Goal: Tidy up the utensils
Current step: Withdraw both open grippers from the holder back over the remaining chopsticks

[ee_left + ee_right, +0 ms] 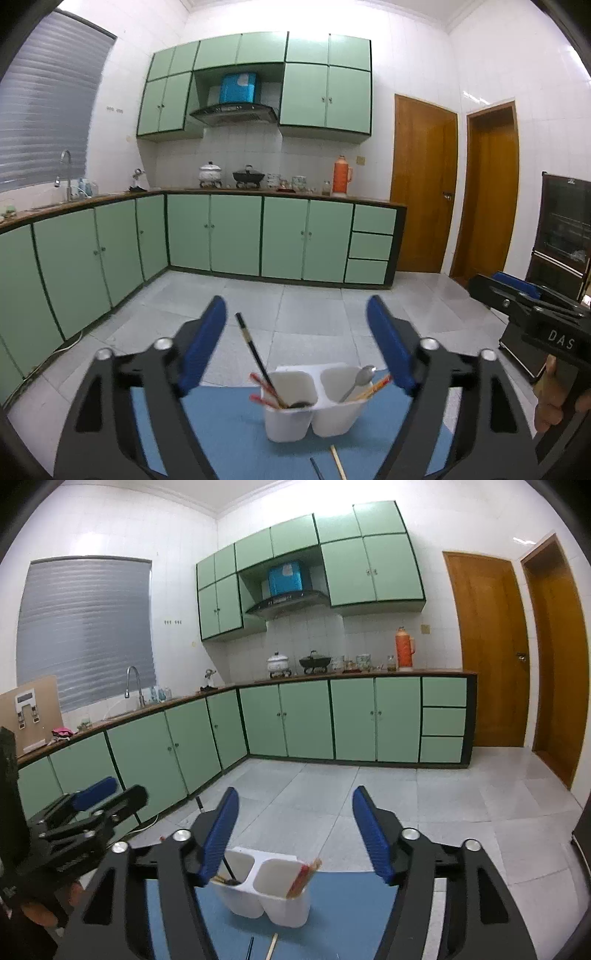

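Observation:
A white two-compartment utensil holder [314,417] stands on a blue mat [229,435]. Its left cup holds a black chopstick [255,354] and red chopsticks [264,387]; its right cup holds a metal spoon [360,380] and orange chopsticks [375,387]. A loose wooden chopstick [338,461] and a dark one [316,469] lie on the mat in front. My left gripper [297,339] is open and empty above the holder. My right gripper [295,830] is open and empty above the holder [266,897], with the loose chopsticks [272,946] below it.
Green kitchen cabinets [236,236] run along the far wall and left side, with a tiled floor [314,306] between. The right gripper [535,310] shows at the right edge of the left wrist view; the left gripper [88,812] shows at the left of the right wrist view.

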Tool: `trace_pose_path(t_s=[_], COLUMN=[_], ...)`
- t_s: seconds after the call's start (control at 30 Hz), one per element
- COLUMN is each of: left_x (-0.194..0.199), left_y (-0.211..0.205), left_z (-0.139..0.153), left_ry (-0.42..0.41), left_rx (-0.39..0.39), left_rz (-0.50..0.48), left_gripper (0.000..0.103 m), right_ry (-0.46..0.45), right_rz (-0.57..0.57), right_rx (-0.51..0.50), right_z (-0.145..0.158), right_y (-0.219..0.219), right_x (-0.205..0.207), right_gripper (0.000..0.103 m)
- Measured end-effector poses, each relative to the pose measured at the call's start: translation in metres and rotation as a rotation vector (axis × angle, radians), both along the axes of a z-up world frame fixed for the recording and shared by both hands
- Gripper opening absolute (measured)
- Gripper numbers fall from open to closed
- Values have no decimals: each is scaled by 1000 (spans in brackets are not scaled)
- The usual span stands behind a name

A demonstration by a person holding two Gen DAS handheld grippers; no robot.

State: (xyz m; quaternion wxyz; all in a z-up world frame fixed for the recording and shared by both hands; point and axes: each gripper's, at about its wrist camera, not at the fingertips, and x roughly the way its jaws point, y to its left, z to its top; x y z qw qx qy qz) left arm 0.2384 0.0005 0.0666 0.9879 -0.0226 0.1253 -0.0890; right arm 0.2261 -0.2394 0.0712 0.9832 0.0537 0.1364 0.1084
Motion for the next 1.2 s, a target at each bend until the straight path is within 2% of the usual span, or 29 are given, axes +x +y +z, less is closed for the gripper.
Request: trace_pose_path(t_s=[0.07, 0.13, 0.3, 0.6, 0.87, 1.1, 1.2], left_x=[-21, -37, -78, -125, -137, -143, -145], left_y=[3, 4, 7, 15, 24, 30, 27], left_z=[-4, -10, -35, -82, -130, -168, -177], left_ry=[-7, -11, 18, 111, 243, 354, 381], left_rx=[-6, -3, 14, 86, 111, 122, 126], left_rz=[-2, 13, 34, 49, 66, 70, 70], left_gripper=[85, 90, 94, 96, 96, 96, 96], right_ry=[-16, -26, -15, 96, 243, 372, 428], right_rz=[-10, -25, -50, -65, -53, -11, 4], right_rx=[-10, -17, -9, 12, 1, -57, -60], right_z=[-5, -12, -36, -90, -153, -203, -219], right_y=[-2, -3, -4, -4, 12, 34, 39], right_x=[-21, -39, -82, -126, -145, -154, -155], right_gripper=[75, 86, 97, 97, 95, 81, 70])
